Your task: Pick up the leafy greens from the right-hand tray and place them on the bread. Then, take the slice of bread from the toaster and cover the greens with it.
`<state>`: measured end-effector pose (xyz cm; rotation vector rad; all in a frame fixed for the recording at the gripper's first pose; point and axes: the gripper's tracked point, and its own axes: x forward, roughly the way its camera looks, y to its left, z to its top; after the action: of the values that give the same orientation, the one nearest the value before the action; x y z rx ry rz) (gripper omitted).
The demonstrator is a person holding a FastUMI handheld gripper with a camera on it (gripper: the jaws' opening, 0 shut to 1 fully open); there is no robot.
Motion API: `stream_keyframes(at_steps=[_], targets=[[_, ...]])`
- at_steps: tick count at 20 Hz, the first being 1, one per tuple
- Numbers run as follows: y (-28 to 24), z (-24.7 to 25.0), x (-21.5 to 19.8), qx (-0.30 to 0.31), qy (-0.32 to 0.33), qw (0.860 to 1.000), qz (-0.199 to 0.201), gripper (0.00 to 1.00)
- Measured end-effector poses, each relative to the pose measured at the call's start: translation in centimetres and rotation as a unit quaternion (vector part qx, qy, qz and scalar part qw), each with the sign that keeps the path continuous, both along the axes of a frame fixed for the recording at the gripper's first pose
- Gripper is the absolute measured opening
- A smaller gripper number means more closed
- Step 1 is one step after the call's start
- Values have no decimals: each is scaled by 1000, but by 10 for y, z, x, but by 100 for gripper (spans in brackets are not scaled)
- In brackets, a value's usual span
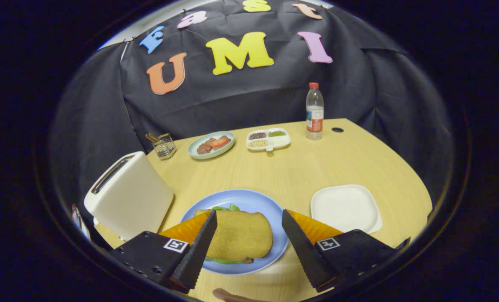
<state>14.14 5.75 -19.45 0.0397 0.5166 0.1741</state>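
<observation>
Tongs (249, 226) spread wide, holding nothing, straddling toasted brown bread slice (237, 240). Pale wooden surface (299, 167); white boxy toaster (128, 195) slot looks empty; round blue plate (249, 201) carries bread covering green leafy greens (226, 207). Bread looks light, stiff, crumbly: take by side edges.

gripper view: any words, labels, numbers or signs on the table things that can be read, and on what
water bottle: its label is too small and blurred to read.
gripper: a square coded marker on each side, patterns and no words; the jaws stand open either side of the top bread slice on the blue plate.
toaster, white tray: no text.
</observation>
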Motion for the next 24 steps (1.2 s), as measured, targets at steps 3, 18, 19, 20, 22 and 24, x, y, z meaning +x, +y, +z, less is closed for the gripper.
stream_keyframes(at_steps=[3, 18, 19, 20, 22, 24], targets=[[5, 36, -17, 11, -39, 999, -4, 96], [8, 225, -155, 2, -285, 957, -56, 96], [11, 230, -163, -4, -293, 955, -52, 96], [13, 237, -171, -7, -301, 952, -48, 96], [18, 246, -183, -14, -316, 948, -42, 96], [21, 250, -192, -21, -329, 943, -37, 96]])
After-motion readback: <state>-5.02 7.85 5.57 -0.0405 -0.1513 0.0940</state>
